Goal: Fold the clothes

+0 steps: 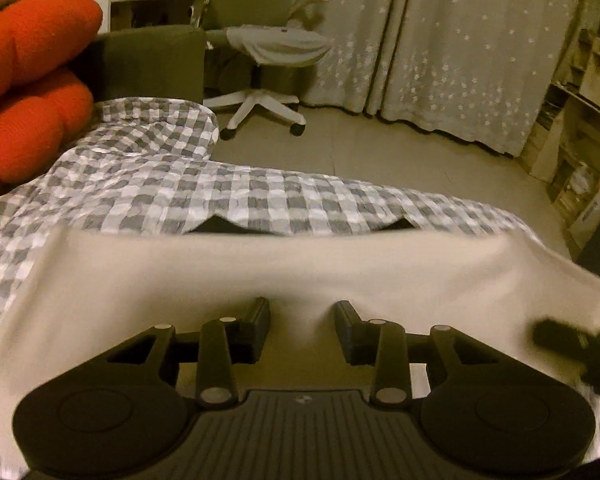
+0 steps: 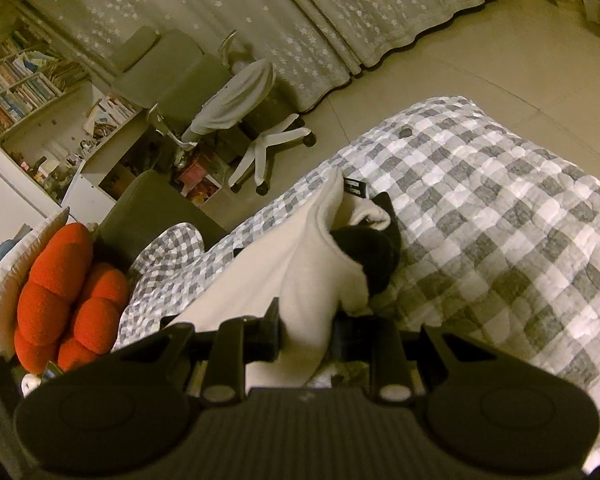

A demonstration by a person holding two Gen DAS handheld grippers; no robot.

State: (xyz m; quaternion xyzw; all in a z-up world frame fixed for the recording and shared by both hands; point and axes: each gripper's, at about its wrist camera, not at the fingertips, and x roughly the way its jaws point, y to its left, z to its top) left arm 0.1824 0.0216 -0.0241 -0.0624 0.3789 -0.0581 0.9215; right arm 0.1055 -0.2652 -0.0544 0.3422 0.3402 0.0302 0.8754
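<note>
On the checked bed cover [image 1: 236,196], a cream garment [image 1: 260,268] is lying spread. The left gripper [image 1: 302,322] is keeping its fingers parted over the cloth, while the right gripper [image 2: 307,326] is pinching a cream fold.

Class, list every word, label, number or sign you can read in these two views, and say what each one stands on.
None can be read.
Black tag on the cream garment: white marks, too small and blurred to read.
Book spines on the shelf: too small.
Boxes under the desk: printing blurred.
Small pale mark on the left tongs' body: not legible.
</note>
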